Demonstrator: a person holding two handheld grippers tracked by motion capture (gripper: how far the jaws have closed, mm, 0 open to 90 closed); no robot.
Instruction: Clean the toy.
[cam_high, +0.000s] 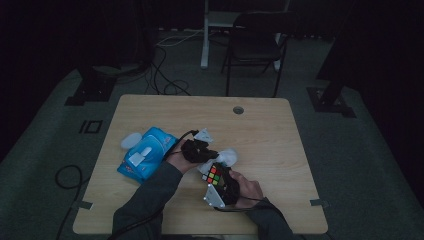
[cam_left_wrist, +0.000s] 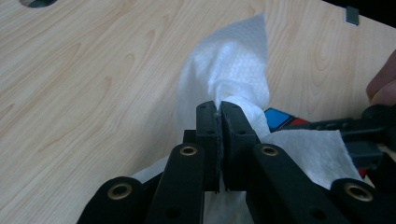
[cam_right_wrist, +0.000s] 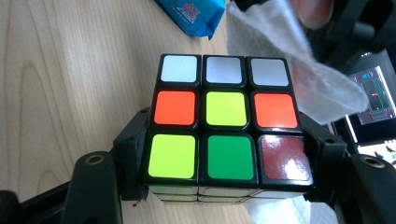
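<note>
A scrambled puzzle cube (cam_right_wrist: 226, 109) is clamped between the black jaws of my right gripper (cam_right_wrist: 226, 154), its white, orange, yellow, green and red stickers facing the camera. In the high view the cube (cam_high: 214, 175) sits just above the table near the front, with the right gripper (cam_high: 218, 186) behind it. My left gripper (cam_left_wrist: 219, 112) is shut on a white wipe (cam_left_wrist: 229, 60) that drapes over the cube's far side. Seen from above, the left gripper (cam_high: 200, 150) and the wipe (cam_high: 227, 156) are directly beyond the cube. The wipe (cam_right_wrist: 299, 60) hangs at the cube's upper right.
A blue pack of wipes (cam_high: 147, 152) lies left of the hands, with a crumpled white wipe (cam_high: 131, 140) beside it. The wooden table (cam_high: 260, 125) has a cable hole (cam_high: 238, 109) near its far edge. A black chair (cam_high: 255, 45) and floor cables (cam_high: 165, 75) stand beyond.
</note>
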